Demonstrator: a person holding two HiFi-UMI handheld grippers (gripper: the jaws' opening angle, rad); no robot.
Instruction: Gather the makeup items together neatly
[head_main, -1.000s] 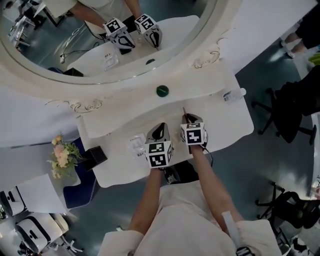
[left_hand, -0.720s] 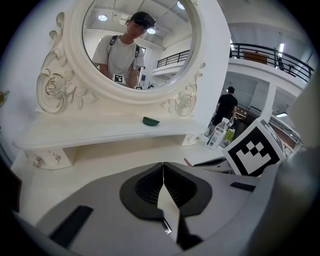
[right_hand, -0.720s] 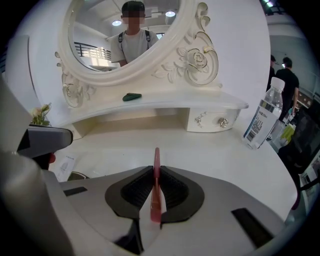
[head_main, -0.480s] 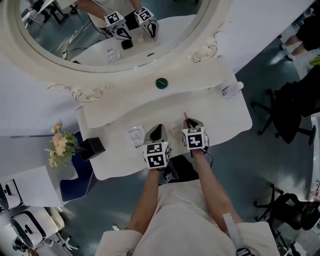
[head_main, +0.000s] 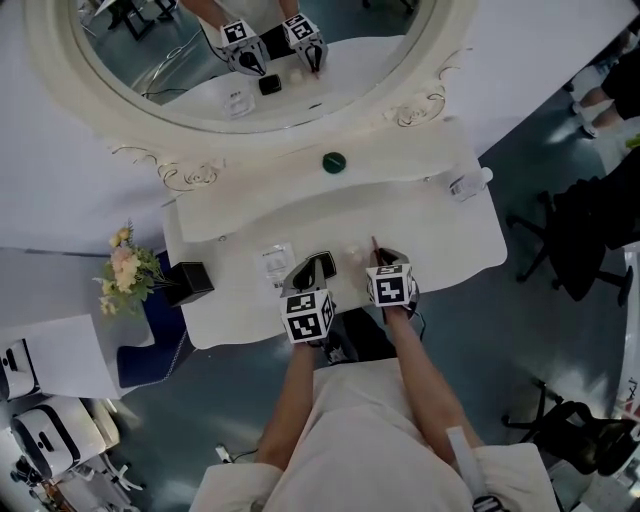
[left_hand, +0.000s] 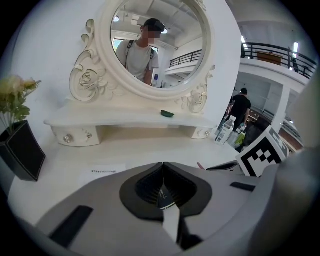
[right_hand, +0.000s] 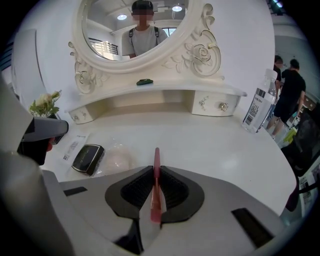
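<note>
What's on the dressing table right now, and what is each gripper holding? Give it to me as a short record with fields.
surface: white dressing table with oval mirror
left gripper: shut on a thin dark item
right gripper: shut on a pink pencil
lying on tabletop: black compact, clear packet beside it
shelf: small green item
right end: water bottle
left end: flowers in a black box

A cream-shirted person has grey left tongs and right tongs bearing black-and-white marker cubes.
</note>
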